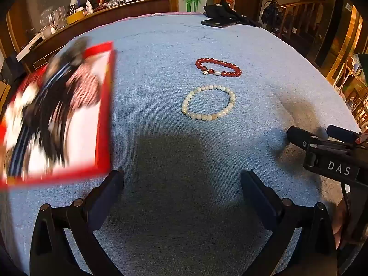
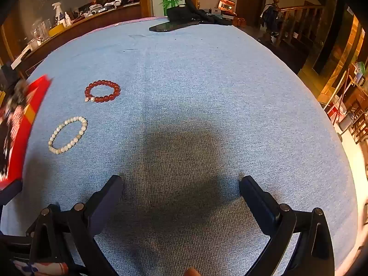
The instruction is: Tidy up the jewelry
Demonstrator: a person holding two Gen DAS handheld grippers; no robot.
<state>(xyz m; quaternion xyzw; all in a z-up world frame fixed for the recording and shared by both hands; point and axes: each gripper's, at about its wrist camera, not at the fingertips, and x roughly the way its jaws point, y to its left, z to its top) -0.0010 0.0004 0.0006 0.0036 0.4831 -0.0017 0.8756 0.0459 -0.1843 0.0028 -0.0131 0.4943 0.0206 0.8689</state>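
A bench [image 1: 174, 53] fills both views, covered edge to edge in a blue, finely ribbed woven cloth with a curved far rim. Next in size is a flat rectangular red box [image 1: 104, 105] at the left, its rim glossy red, its inside pale and holding a blurred tangle of dark, striped and red-patterned pieces that cannot be told apart; its long side runs from near to far, slightly tilted. The left gripper [image 1: 181, 179] hangs above bare cloth with its black, matte, flat-faced jaws spread wide and nothing between them; the right gripper [image 2: 180, 184] is the same, jaws wide apart and empty over its own shadow. At the far edge lies a thin dark slab like a phone [image 2: 171, 25], touching a heap of black fabric [image 2: 195, 13]. The pale bracelet [image 1: 208, 102] is a closed loop of smooth round whitish-green beads lying flat in an oval whose long axis runs left to right in the left wrist view, right of the box and well apart from it. Just beyond it, not touching, lies the red bracelet [image 1: 218, 67], a smaller, flatter oval of glossy dark red beads with a small silvery charm and one pale bead on its near side, its long axis also crosswise.
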